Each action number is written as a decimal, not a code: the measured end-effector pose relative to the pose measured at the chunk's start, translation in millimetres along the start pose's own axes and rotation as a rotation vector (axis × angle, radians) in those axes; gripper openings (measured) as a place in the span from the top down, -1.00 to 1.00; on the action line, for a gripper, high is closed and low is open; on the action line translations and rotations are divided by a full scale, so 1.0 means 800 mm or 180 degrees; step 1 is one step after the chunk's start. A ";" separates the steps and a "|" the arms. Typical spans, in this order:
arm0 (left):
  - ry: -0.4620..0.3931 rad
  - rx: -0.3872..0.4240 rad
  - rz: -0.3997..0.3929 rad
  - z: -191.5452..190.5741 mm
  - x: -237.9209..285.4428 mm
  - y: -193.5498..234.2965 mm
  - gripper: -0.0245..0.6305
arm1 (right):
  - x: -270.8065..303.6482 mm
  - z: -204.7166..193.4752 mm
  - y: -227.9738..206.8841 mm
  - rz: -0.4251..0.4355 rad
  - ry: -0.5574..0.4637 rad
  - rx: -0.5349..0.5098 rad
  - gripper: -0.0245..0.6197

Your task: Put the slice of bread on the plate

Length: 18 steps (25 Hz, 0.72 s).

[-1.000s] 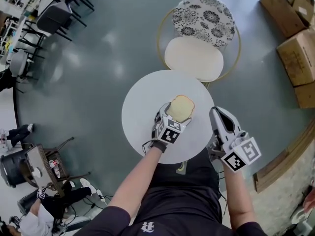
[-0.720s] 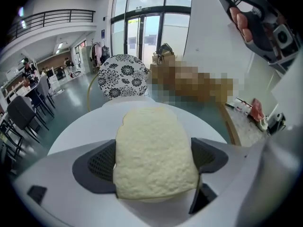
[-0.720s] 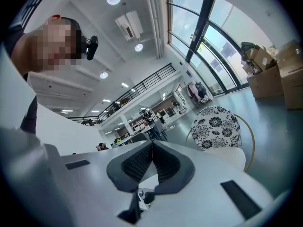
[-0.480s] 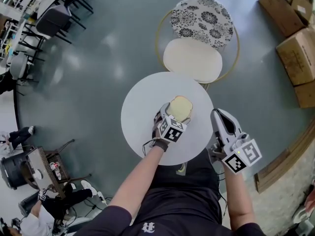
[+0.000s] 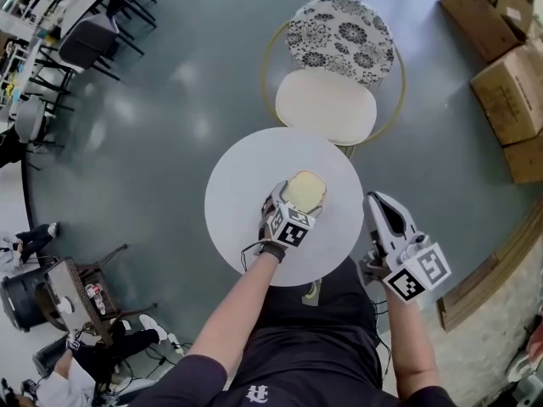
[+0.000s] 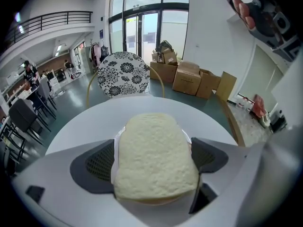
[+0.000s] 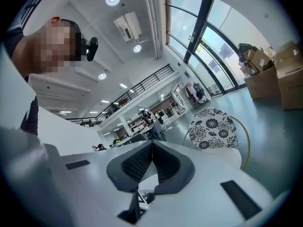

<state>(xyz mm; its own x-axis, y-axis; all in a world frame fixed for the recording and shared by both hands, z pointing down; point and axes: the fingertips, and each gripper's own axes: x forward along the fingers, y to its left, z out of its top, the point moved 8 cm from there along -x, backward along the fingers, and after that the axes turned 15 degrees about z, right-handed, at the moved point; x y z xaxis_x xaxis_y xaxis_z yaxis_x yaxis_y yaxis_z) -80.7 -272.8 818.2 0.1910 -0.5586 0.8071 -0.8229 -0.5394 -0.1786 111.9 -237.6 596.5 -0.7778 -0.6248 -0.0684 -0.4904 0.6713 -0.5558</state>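
Holding this against a second ago, we find almost nothing moved: our left gripper (image 5: 294, 206) hovers over the same spot, a little right of the table's (image 5: 242, 185) centre. The bread (image 6: 152, 150) lies flat between its jaws as it did then. The jaws stand wide, the dark pads (image 6: 97, 167) pressed to the slice's two long sides, so we judge it gripped and not yet let go. A thin pale rim (image 6: 115, 143) peeks out from under the bread. It may be the plate, though we cannot tell, and the head view shows no plate anywhere else on the table. If that rim is the plate, the slice is already where it belongs and only the release is left; if not, the task is stalled in mid-carry. Our right gripper (image 7: 152, 160) has stayed off the table's right edge, tilted upward, its jaws pressed together with nothing between them. The table is round, white and bare apart from the bread. Around it spreads a glossy grey-green floor (image 5: 170, 100). Dark chairs (image 5: 93, 32) stand off the far left, and a chair with a cream seat (image 5: 327, 104) and a flowered back is just past the table's far edge. Cardboard boxes (image 5: 509, 91) are stacked at the far right.
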 end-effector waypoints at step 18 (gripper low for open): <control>-0.0693 -0.0560 -0.0078 0.099 -0.184 0.040 -0.47 | 0.033 0.050 0.059 0.0174 0.0364 -0.0003 0.90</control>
<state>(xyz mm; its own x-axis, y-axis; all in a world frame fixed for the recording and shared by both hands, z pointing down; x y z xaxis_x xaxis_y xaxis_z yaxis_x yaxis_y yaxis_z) -92.4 -258.0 649.3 0.3069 -0.6791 0.6668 -0.8932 -0.4474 -0.0446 84.0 -238.0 535.4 -0.8431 -0.5377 -0.0036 -0.4464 0.7035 -0.5530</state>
